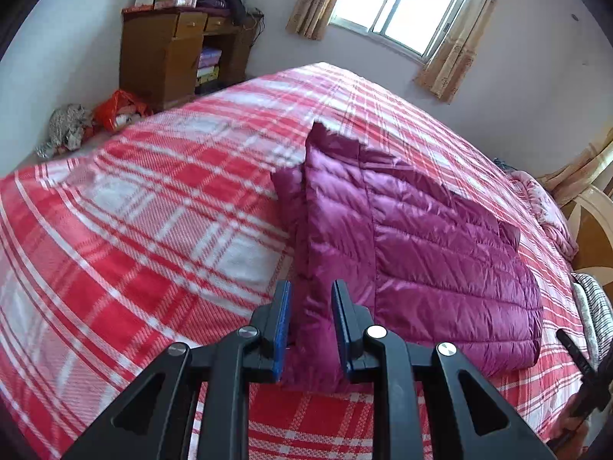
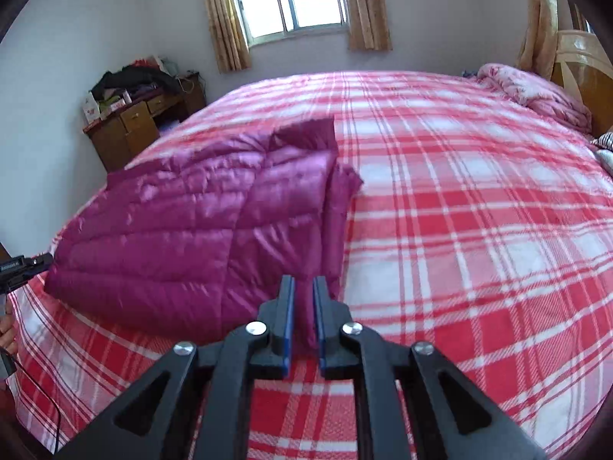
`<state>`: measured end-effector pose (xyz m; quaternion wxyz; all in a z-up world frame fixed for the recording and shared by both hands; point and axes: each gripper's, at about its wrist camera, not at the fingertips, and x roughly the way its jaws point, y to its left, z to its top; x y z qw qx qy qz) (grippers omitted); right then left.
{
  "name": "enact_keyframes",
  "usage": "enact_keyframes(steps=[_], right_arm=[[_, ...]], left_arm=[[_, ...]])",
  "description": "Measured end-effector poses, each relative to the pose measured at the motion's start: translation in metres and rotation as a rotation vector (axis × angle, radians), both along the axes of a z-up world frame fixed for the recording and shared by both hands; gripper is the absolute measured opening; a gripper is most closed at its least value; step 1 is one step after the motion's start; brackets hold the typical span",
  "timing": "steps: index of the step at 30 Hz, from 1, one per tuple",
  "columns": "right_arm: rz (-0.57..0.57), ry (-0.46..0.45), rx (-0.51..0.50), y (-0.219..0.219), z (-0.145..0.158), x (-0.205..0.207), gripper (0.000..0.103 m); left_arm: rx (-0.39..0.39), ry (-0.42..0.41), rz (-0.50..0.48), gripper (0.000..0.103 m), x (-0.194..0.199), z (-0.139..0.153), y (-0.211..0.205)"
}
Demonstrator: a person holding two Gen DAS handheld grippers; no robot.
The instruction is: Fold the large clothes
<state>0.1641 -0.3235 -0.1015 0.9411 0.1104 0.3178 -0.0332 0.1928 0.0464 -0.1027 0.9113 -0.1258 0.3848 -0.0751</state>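
Pinching the jacket [image 1: 413,245] hem at lower centre, we keep left gripper [image 1: 308,326] and right gripper [image 2: 304,322] level, lifting evenly.

The quilted jacket [image 1: 413,253] looked glossy and satiny; the plaid bedspread [image 1: 153,222] was matt woven cloth; at eleven o'clock, the cabinet [image 1: 168,57] showed brown wood.
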Motion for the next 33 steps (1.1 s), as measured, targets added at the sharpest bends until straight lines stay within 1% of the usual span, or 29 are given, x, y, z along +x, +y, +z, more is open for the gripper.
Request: enact_keyframes(steps=[1, 2, 3, 4, 5, 6, 7, 8, 9, 10, 11, 13, 15, 16, 17, 18, 19, 20, 22, 23, 25, 29, 31, 33], right_arm=[[-0.009, -0.039, -0.017, -0.001, 0.016, 0.007, 0.033], [-0.010, -0.070, -0.028, -0.002, 0.029, 0.016, 0.054], [-0.006, -0.111, -0.037, -0.001, 0.044, 0.030, 0.067], [0.006, -0.139, -0.048, 0.000, 0.054, 0.044, 0.067], [0.030, -0.152, -0.064, 0.003, 0.062, 0.063, 0.067], [0.054, -0.144, -0.074, 0.003, 0.065, 0.084, 0.067], [0.064, -0.118, -0.076, 0.005, 0.066, 0.108, 0.066], [0.070, -0.087, -0.057, 0.005, 0.063, 0.133, 0.059], [0.078, -0.057, -0.026, 0.004, 0.058, 0.150, 0.046], [0.076, -0.020, -0.002, 0.003, 0.050, 0.172, 0.039], [0.067, 0.016, -0.003, 0.003, 0.041, 0.187, 0.031], [0.034, 0.074, -0.040, 0.007, 0.021, 0.214, 0.030], [-0.005, 0.106, -0.070, 0.001, 0.000, 0.227, 0.030], [-0.018, 0.131, -0.080, -0.004, -0.012, 0.232, 0.030], [-0.029, 0.159, -0.075, -0.011, -0.025, 0.236, 0.030], [-0.031, 0.173, -0.052, -0.019, -0.035, 0.236, 0.030], [-0.024, 0.162, -0.013, -0.027, -0.042, 0.234, 0.030], [-0.023, 0.143, 0.018, -0.031, -0.045, 0.231, 0.030], [-0.024, 0.131, 0.039, -0.034, -0.045, 0.226, 0.030], [-0.022, 0.130, 0.048, -0.034, -0.045, 0.227, 0.030], [-0.020, 0.133, 0.067, -0.037, -0.046, 0.229, 0.030], [-0.027, 0.140, 0.094, -0.040, -0.047, 0.229, 0.029], [-0.050, 0.148, 0.075, -0.042, -0.040, 0.222, 0.026], [-0.094, 0.103, 0.054, -0.048, -0.030, 0.207, 0.026]], left_arm=[[0.027, -0.037, 0.012, 0.026, 0.005, 0.015, -0.004], [0.043, -0.063, 0.012, 0.034, 0.011, 0.025, -0.010], [0.064, -0.091, 0.001, 0.044, 0.021, 0.036, -0.020], [0.081, -0.113, -0.010, 0.049, 0.029, 0.043, -0.028], [0.114, -0.142, -0.028, 0.058, 0.044, 0.050, -0.044], [0.139, -0.154, -0.041, 0.062, 0.057, 0.051, -0.053], [0.171, -0.159, -0.051, 0.063, 0.071, 0.051, -0.068], [0.205, -0.151, -0.052, 0.063, 0.089, 0.047, -0.082], [0.230, -0.138, -0.053, 0.063, 0.104, 0.040, -0.093], [0.254, -0.122, -0.059, 0.063, 0.123, 0.032, -0.106], [0.268, -0.108, -0.061, 0.063, 0.132, 0.024, -0.112], [0.291, -0.082, -0.048, 0.063, 0.155, 0.007, -0.122], [0.309, -0.059, -0.020, 0.063, 0.173, -0.010, -0.123], [0.316, -0.040, -0.004, 0.063, 0.180, -0.020, -0.121], [0.304, 0.000, 0.006, 0.063, 0.188, -0.033, -0.117], [0.273, 0.029, 0.006, 0.063, 0.192, -0.042, -0.115], [0.236, 0.041, 0.007, 0.064, 0.193, -0.049, -0.111], [0.226, 0.036, 0.017, 0.066, 0.192, -0.052, -0.110], [0.263, 0.014, 0.030, 0.066, 0.189, -0.055, -0.116], [0.294, 0.006, 0.035, 0.067, 0.187, -0.058, -0.120], [0.321, 0.002, 0.048, 0.068, 0.188, -0.060, -0.125], [0.324, 0.014, 0.056, 0.068, 0.190, -0.063, -0.124], [0.319, 0.019, 0.060, 0.068, 0.191, -0.064, -0.121], [0.323, 0.017, 0.062, 0.068, 0.192, -0.065, -0.123]])
